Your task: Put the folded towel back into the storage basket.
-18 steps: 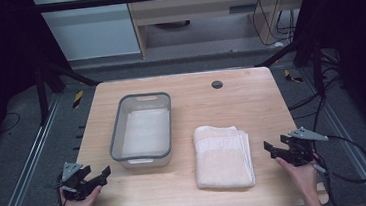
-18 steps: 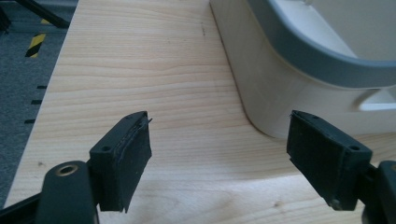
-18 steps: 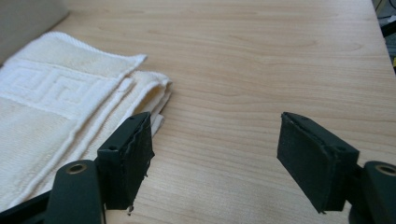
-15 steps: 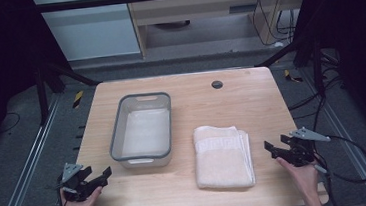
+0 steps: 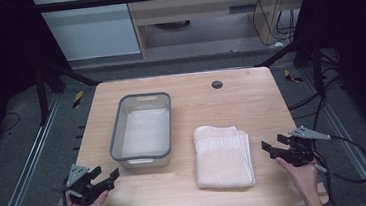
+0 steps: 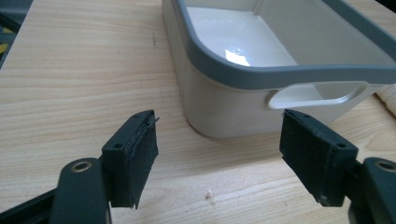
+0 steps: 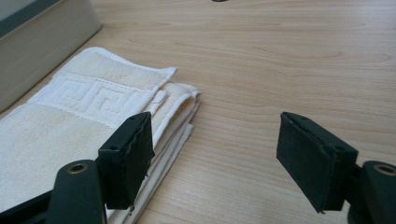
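Observation:
A folded cream towel (image 5: 223, 154) lies on the wooden table (image 5: 201, 106), right of centre. An empty grey-rimmed plastic bin (image 5: 142, 129) stands to its left. My left gripper (image 5: 104, 176) rests near the table's front left corner, open and empty, pointing toward the bin (image 6: 261, 70). My right gripper (image 5: 274, 145) sits at the front right, open with nothing between its jaws, just right of the towel (image 7: 93, 116). In the right gripper view the towel's folded edge lies beside the left jaw.
A small black round hole (image 5: 217, 84) marks the table's far side. Black frame bars and cables surround the table. The table edges lie close beside both hands.

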Demonstrator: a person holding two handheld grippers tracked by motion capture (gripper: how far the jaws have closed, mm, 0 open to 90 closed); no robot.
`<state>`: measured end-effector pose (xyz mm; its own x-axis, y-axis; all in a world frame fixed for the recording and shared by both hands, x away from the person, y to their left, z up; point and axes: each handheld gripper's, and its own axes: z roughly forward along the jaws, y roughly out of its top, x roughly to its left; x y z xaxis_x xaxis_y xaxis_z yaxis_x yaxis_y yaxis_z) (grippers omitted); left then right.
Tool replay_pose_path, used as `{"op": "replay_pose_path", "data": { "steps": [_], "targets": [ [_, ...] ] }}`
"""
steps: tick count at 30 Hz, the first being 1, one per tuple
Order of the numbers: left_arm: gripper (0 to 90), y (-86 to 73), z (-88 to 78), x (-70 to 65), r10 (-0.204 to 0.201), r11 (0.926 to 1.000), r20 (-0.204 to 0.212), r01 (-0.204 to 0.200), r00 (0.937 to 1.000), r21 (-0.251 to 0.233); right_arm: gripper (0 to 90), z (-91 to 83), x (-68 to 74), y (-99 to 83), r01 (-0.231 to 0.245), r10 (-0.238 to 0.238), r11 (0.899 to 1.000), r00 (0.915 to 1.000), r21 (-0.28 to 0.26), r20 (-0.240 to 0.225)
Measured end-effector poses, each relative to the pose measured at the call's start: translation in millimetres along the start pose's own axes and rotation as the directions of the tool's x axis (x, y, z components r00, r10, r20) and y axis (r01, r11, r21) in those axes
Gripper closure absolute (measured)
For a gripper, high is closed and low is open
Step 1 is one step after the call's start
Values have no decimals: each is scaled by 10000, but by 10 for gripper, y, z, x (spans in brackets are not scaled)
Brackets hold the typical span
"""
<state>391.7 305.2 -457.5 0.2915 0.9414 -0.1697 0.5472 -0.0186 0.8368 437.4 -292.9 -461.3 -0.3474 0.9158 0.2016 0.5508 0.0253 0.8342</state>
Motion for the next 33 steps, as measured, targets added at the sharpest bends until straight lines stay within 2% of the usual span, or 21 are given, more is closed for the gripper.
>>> {"op": "replay_pose_path", "data": {
  "steps": [3,5,9,11,16,21,27,28,33],
  "targets": [
    [268,14,-9,-23,21,9999,0,-21,10000,-117,261,-3,-2,18,81,-81,10000,10000,-21,-47],
    [272,39,-27,-67,19,9995,113,-16,9999,-313,253,-16,6,45,64,-66,9999,9999,-158,-156],
    [272,86,-34,-120,153,9992,277,-142,9995,-371,233,-26,-6,104,31,-35,9999,9997,-160,-261],
    [272,152,-40,-172,373,9982,318,-357,9988,-487,229,-42,-22,139,11,-18,9997,9995,-224,-318],
    [273,233,-40,-249,603,9969,350,-585,9976,-521,220,-91,-28,210,-66,47,9990,9990,-434,-455],
    [273,304,-50,-320,731,9954,431,-701,9964,-655,216,-98,-19,253,-23,1,9991,9986,-415,-524],
    [273,434,-57,-466,897,9927,665,-838,9937,-865,207,-69,26,327,32,-64,9991,9971,-420,-760],
    [272,471,-48,-525,983,9918,769,-913,9922,-892,205,-56,53,363,31,-72,9989,9961,-474,-878],
    [273,516,-7,-659,1219,9889,914,-1131,9883,-959,198,-21,120,444,139,-194,9985,9943,-522,-1052]
  ]
}}
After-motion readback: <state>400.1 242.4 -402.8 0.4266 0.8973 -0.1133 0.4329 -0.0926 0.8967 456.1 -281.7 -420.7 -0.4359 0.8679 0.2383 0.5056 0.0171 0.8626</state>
